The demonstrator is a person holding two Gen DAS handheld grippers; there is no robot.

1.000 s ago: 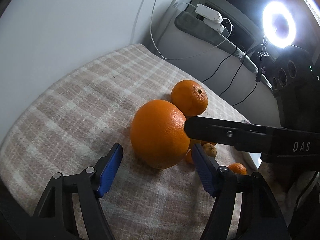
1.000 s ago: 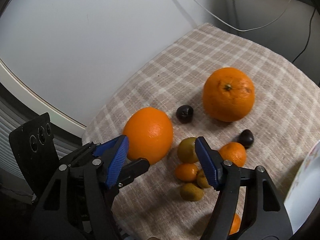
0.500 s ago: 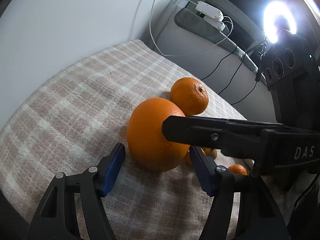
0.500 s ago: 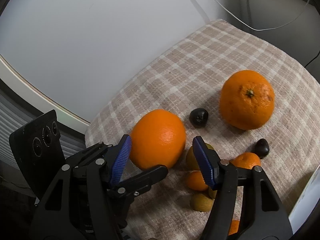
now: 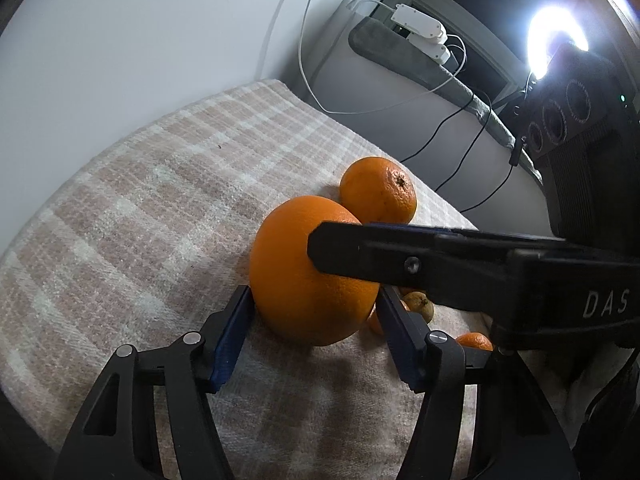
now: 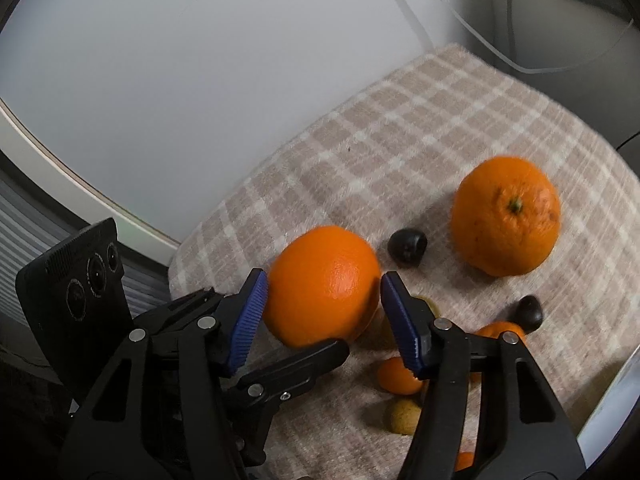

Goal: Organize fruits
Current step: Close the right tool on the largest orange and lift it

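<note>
Both of your grippers bracket the same big orange [image 5: 308, 268] — left gripper [image 5: 316, 312] with jaws apart, blue pads just beside its flanks; right gripper [image 6: 322, 304] likewise spread, pads close on either side. The orange sits on the checked blanket [image 5: 160, 200]. A second orange [image 6: 506, 216] lies well apart behind it, two dark fruits [image 6: 407, 244] between, small citrus [image 6: 398, 376] under your right jaws.
</note>
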